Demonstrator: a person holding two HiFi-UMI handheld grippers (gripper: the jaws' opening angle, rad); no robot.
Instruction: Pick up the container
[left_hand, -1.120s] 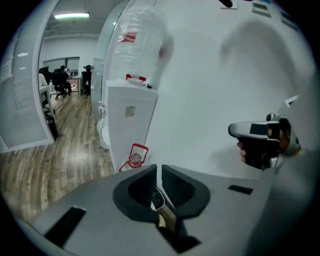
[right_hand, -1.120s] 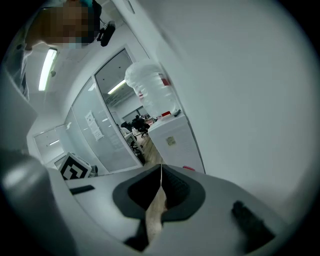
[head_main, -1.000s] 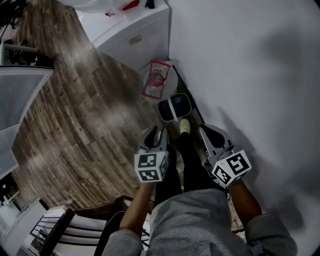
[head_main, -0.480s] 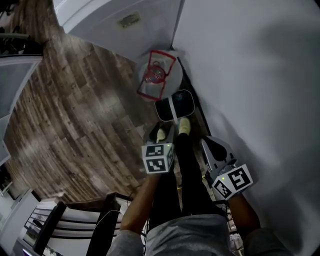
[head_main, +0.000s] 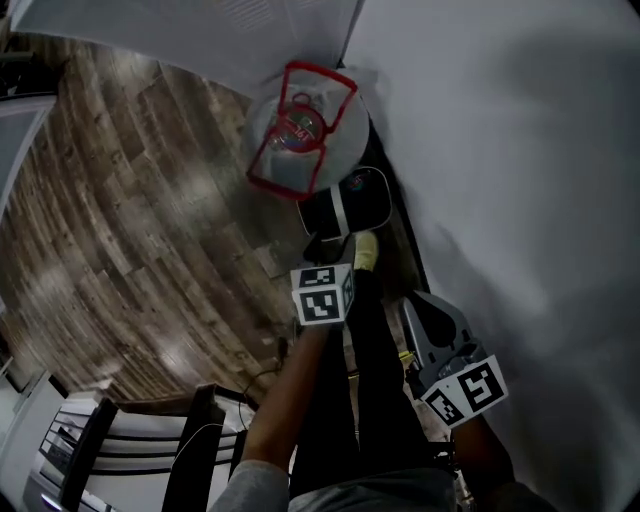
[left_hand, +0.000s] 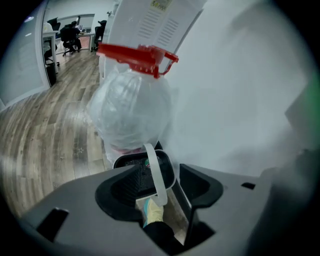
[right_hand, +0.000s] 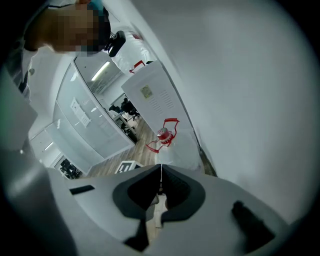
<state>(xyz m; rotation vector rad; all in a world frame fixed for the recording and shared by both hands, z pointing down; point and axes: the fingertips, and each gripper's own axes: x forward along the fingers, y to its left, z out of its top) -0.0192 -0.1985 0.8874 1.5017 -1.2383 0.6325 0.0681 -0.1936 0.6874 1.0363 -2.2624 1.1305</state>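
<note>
Landmark: red-framed bag stand (head_main: 320, 76), in the corner where the white wall (head_main: 500, 150) meets a white cabinet (left_hand: 150, 30).
- A clear bag (head_main: 290, 150) hangs in the stand. Inside is one round red-and-white item (head_main: 296, 128); its print is too blurred to read.
- The container (head_main: 366, 193) is black with a white strap handle (head_main: 338, 208) across its top. It sits on the floor just beside the stand's base, on the person's side, close against the wall. The inside is dark and I can't tell the contents.
- A yellow shoe toe (head_main: 366, 250) is at the container's edge farthest from the stand.
- The left gripper (left_hand: 160, 174) is aimed at the container. Its jaws are wide apart and have just been opening. The rim and strap show between them, but the pads aren't on either.
- The right gripper (right_hand: 160, 170) is further from the stand, by the wall, with jaws closed together and nothing in them.
- Room: open wood floor (head_main: 130, 230) on the stand's side away from the wall; the wall side is tight.
- The cabinet behind the stand has a small yellowish label (left_hand: 159, 5), unreadable.
</note>
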